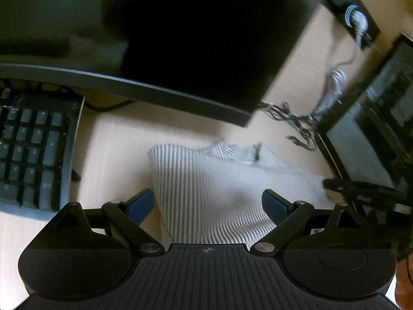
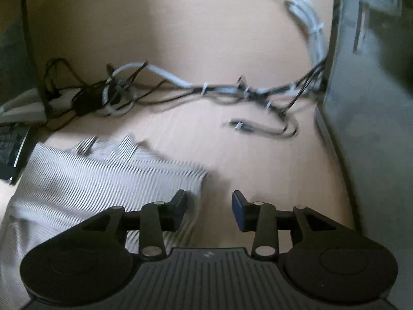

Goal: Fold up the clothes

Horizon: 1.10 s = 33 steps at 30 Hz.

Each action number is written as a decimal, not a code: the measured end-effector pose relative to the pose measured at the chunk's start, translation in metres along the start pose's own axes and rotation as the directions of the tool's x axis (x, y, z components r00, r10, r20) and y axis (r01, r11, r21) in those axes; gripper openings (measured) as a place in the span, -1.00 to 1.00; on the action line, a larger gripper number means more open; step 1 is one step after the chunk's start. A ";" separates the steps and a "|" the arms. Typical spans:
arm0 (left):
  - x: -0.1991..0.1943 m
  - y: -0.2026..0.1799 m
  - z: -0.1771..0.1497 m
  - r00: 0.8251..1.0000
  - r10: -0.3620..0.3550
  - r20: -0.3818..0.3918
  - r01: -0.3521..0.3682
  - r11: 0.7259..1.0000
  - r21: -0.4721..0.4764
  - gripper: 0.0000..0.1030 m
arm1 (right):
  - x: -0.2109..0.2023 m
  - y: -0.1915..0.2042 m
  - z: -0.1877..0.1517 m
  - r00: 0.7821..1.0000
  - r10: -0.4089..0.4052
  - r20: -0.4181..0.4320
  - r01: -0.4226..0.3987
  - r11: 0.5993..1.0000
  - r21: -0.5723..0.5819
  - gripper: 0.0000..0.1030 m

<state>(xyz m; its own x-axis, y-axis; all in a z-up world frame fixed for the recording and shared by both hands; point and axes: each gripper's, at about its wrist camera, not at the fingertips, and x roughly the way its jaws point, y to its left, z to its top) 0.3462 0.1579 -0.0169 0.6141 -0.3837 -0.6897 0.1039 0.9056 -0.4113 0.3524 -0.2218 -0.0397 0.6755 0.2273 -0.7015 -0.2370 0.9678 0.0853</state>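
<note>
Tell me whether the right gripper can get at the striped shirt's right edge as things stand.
Probably yes: the right gripper is open, nothing between its jaws, and the striped shirt edge lies just beside its left finger, with bare desk around.

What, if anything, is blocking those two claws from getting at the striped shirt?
Nothing visible. The left claw is open right over the striped shirt; the right claw is open at its edge. The keyboard and cables lie off to the sides.

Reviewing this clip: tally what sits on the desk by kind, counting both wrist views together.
Striped garment: 1
Keyboard: 1
Monitor: 1
Computer case: 1
Cable tangle: 1 bundle, strands too blurred to count
Total: 5 kinds, one of each, all on the desk.
</note>
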 end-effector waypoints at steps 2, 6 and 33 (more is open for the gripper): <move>0.010 0.007 0.006 1.000 -0.003 -0.009 0.003 1.000 -0.026 0.83 | 0.001 -0.011 0.018 1.000 0.023 0.020 -0.024 0.998 0.064 -0.21; 0.033 0.015 0.014 0.999 0.004 -0.038 -0.007 0.997 -0.077 0.81 | 0.018 -0.010 0.044 0.990 0.134 0.035 -0.138 0.973 0.186 -0.17; -0.089 0.042 -0.006 0.985 -0.042 0.170 0.075 0.978 -0.193 0.86 | -0.084 0.098 -0.008 0.916 0.396 -0.058 -0.401 0.907 -0.133 -0.89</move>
<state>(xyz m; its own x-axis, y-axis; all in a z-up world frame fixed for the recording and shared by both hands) 0.2911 0.2292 0.0231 0.7332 -0.3850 -0.5605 -0.0032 0.8223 -0.5690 0.2666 -0.1467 0.0223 0.4846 0.5855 -0.6499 -0.5780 0.7720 0.2645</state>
